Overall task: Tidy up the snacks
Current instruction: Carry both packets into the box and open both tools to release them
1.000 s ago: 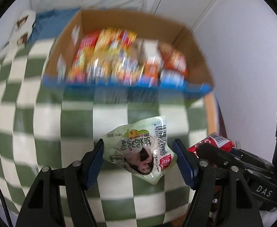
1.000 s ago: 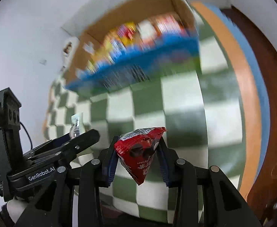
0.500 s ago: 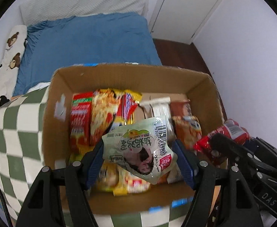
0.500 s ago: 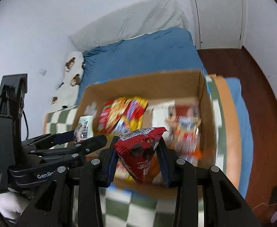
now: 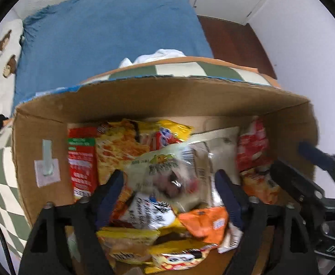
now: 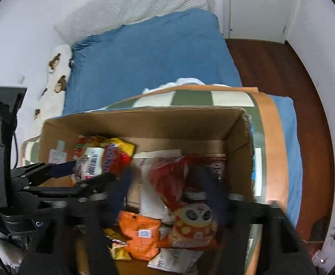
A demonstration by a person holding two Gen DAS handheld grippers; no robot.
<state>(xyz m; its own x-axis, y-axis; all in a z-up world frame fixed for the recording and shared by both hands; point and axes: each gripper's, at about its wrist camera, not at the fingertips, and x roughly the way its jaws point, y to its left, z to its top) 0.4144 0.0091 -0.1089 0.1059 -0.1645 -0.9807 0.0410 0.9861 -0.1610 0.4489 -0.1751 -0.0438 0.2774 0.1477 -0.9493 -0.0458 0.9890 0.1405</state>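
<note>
Both grippers hang over an open cardboard box full of snack packets. My left gripper is open, its jaws wide apart; the pale green packet sits blurred between them, over the other packets. My right gripper is open too, jaws spread; the red packet is blurred between them, loose above the pile. The left gripper also shows at the left of the right wrist view, with the pale packet by its tip. The box shows there too.
The box stands on a green-and-white checked cloth with an orange border. Behind it are a blue bed, a white pillow, a white wall and door, and dark wood floor to the right.
Both grippers have moved forward and down over the box. Both have opened; the pale green packet and the red packet have come free between the jaws.
</note>
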